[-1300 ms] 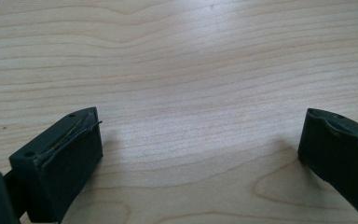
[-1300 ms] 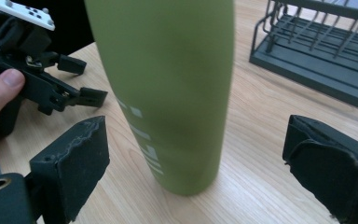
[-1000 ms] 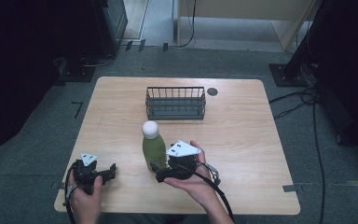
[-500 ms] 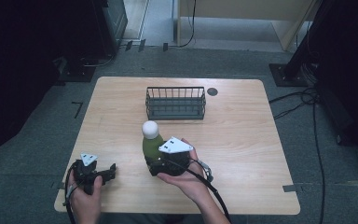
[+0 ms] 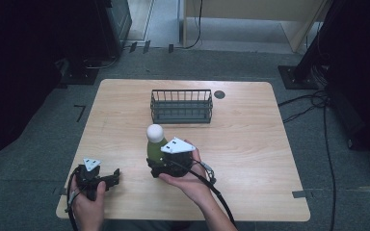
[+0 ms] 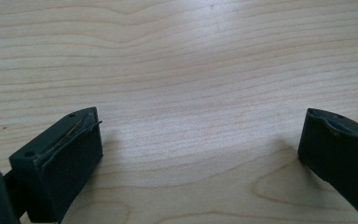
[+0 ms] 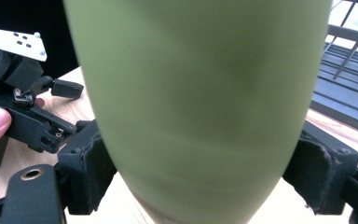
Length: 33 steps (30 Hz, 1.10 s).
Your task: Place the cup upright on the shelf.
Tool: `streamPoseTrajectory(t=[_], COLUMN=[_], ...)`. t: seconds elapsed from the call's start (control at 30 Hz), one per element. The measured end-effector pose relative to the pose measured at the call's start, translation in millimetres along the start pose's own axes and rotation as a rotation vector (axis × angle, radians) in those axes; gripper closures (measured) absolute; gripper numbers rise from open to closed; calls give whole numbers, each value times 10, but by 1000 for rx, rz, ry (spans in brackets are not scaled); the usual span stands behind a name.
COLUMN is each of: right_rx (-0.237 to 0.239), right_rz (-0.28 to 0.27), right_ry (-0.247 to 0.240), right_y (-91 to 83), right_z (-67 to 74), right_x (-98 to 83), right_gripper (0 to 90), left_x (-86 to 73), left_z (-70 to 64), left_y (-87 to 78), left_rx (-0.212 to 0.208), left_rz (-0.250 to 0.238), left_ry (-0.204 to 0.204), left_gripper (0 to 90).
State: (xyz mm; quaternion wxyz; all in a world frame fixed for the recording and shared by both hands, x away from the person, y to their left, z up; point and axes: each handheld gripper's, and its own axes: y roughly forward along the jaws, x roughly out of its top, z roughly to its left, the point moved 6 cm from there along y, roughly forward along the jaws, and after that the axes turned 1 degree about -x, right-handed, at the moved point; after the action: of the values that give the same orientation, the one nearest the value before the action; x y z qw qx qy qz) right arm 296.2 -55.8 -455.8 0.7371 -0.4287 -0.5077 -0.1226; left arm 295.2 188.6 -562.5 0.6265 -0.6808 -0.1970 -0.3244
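1. The right gripper [image 5: 160, 166] pinches the green bottle [image 7: 196, 107] low on its body.
2. The bottle stands upright near the table's [image 5: 250, 144] front, the wire basket [image 5: 181, 106] behind it.
3. The left gripper [image 6: 200, 158] rests spread and empty.
4. A steady, vertical lift seems best.

No readable text, labels, brands, numbers or signs on anything in view

Light wooden table [image 5: 250, 144]: wire basket [image 5: 181, 106] near far edge, green bottle [image 5: 155, 144] upright mid-table toward near edge, dark disc [image 5: 219, 94] beside basket.
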Motion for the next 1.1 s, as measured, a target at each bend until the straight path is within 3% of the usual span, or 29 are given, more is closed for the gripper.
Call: streamPoseTrajectory(t=[0.27, 0.47, 0.77, 1.1], right_rx=[1, -31, 1, -24], right_rz=[-7, -18, -10, -14], right_ry=[12, -36, -21, -36], right_y=[42, 33, -4, -67], right_z=[-14, 8, -16, -106], right_x=[21, 28, 57, 165], right_gripper=[181, 204, 208, 209], left_x=[1, 0, 0, 0], left_z=[0, 0, 0, 0], left_y=[1, 0, 0, -1], left_rx=[0, 0, 0, 0], left_rz=[-1, 0, 0, 1], left_ry=[0, 0, 0, 0], left_gripper=[0, 0, 0, 0])
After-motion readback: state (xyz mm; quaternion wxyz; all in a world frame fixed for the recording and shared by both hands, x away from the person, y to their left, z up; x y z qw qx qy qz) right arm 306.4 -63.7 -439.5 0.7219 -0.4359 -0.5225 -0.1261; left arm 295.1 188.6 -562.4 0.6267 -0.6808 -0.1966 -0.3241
